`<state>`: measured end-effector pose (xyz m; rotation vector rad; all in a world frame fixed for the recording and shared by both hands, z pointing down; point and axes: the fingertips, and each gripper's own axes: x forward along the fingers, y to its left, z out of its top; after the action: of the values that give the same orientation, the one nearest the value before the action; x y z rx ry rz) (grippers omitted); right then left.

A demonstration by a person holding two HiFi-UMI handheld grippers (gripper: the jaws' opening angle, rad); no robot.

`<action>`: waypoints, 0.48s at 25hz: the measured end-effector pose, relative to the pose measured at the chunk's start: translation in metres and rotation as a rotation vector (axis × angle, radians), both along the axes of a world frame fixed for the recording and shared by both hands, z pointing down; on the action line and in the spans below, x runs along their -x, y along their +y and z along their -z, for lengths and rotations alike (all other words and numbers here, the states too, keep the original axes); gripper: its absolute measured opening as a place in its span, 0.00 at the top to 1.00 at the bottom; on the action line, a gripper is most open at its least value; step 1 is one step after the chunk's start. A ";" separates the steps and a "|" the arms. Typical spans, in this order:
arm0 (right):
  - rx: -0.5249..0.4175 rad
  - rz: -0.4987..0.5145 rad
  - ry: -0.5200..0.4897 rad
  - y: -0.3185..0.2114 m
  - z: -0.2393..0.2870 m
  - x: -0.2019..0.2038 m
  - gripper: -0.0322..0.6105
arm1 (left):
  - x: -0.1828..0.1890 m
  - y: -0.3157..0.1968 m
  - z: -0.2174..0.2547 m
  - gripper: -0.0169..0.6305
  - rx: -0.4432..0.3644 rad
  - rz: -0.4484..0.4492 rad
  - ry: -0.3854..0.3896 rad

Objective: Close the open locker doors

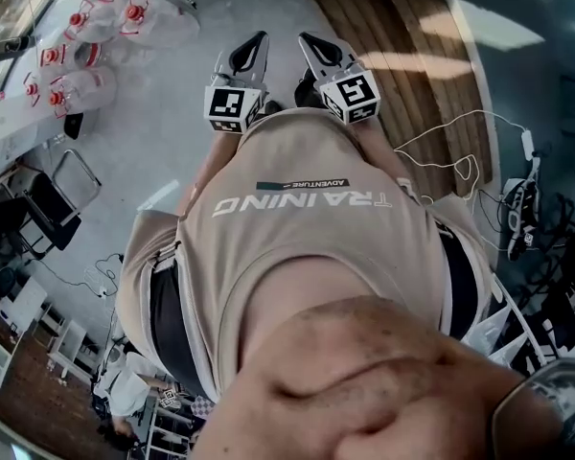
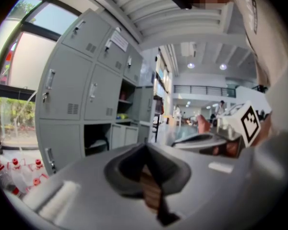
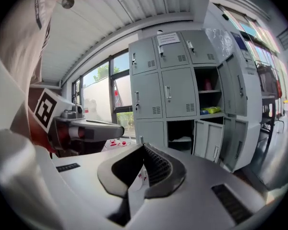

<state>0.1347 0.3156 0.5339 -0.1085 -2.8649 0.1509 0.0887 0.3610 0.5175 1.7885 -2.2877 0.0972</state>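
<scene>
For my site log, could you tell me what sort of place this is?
Probably an industrial hall's locker area: tall grey metal lockers, a ribbed metal ceiling, and clear red-capped water jugs.

Ahead of your right gripper (image 3: 144, 147), the lockers (image 3: 175, 92) look like painted sheet metal: pale grey, smooth, softly satin, and the open doors (image 3: 206, 140) share that finish. Both gripper shells are smooth matt grey plastic; the right one's inner pads (image 3: 156, 167) are dark and finely ribbed. The marker cube (image 1: 232, 106) on your left gripper (image 1: 260, 38) has flat matt black-and-white faces. Behind both grippers, your shirt (image 1: 297, 247) is soft beige cloth. Beyond their tips the floor (image 1: 172, 113) is smooth grey with a dull shine, beside wooden planks (image 1: 393, 32). Left of the left gripper, the bottles (image 1: 86, 86) are clear glossy plastic.
</scene>
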 end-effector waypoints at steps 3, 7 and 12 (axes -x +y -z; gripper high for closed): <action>-0.047 0.030 -0.026 -0.031 0.007 0.014 0.93 | 0.016 -0.034 0.012 0.97 -0.003 0.013 -0.029; -0.041 0.035 -0.051 -0.075 0.011 0.027 0.93 | 0.028 -0.075 0.016 0.97 -0.001 0.053 -0.040; -0.010 0.059 -0.049 -0.121 0.000 0.041 0.93 | 0.028 -0.122 0.009 0.97 0.013 0.069 -0.014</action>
<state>0.0938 0.1951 0.5341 -0.1969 -2.9071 0.1246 0.0604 0.2395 0.5086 1.7062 -2.3503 0.1130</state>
